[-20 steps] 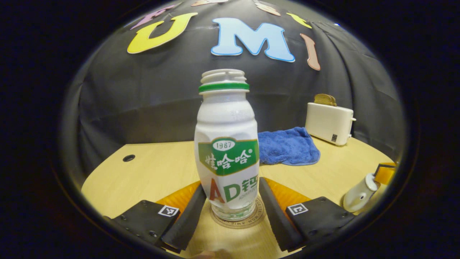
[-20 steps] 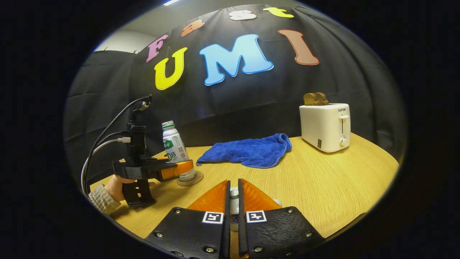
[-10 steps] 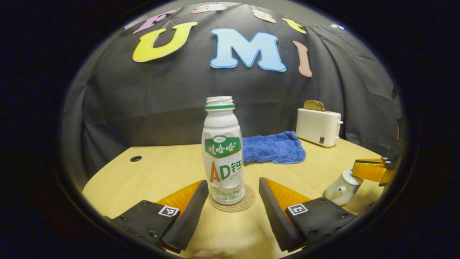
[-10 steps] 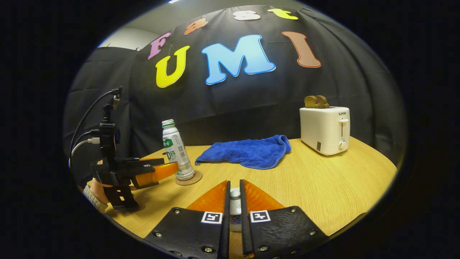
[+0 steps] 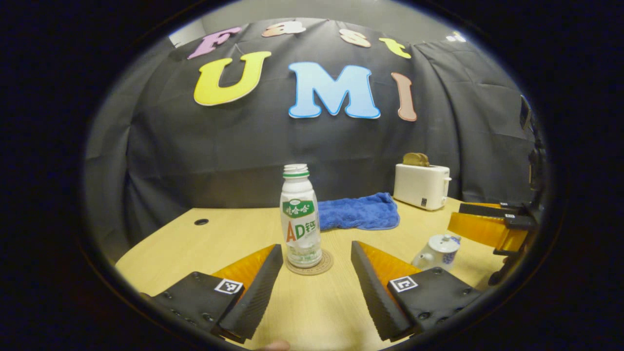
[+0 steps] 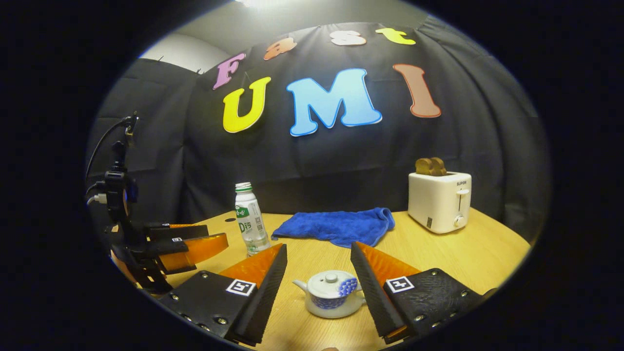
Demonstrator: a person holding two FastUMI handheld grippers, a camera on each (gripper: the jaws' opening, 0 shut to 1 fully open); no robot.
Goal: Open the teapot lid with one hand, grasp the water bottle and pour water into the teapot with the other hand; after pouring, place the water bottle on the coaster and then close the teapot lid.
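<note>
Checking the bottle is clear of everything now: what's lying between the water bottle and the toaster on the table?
The blue towel lies between the water bottle and the toaster on the table, as the right gripper view shows.

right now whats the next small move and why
Probably just draw both tools back and stop. The water bottle stands upright on the coaster, the teapot has its lid on, and the left tool and right tool are open, holding nothing.
</note>
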